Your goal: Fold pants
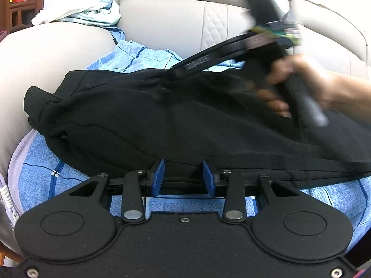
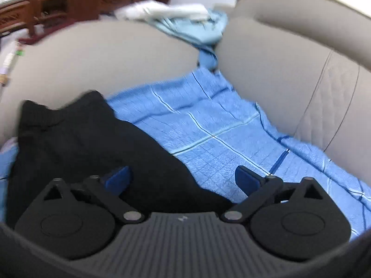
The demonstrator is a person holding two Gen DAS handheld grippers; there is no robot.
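Right now the black pants (image 1: 162, 115) lie bunched on the blue sheet (image 2: 231, 127) over the sofa seat. Left gripper (image 1: 183, 178), parted, noses their near edge; right gripper (image 2: 183, 178) hangs wide apart. Pinch one hem layer squarely before lifting.

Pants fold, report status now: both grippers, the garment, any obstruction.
Left gripper open at the pants edge. Right gripper open, empty. Pants on blue sheet, sofa. Nothing blocking.

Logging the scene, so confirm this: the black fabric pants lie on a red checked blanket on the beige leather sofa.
Wrong colour: the black fabric pants lie on a light blue checked blanket, as the right wrist view shows. The sofa is beige leather, as stated.
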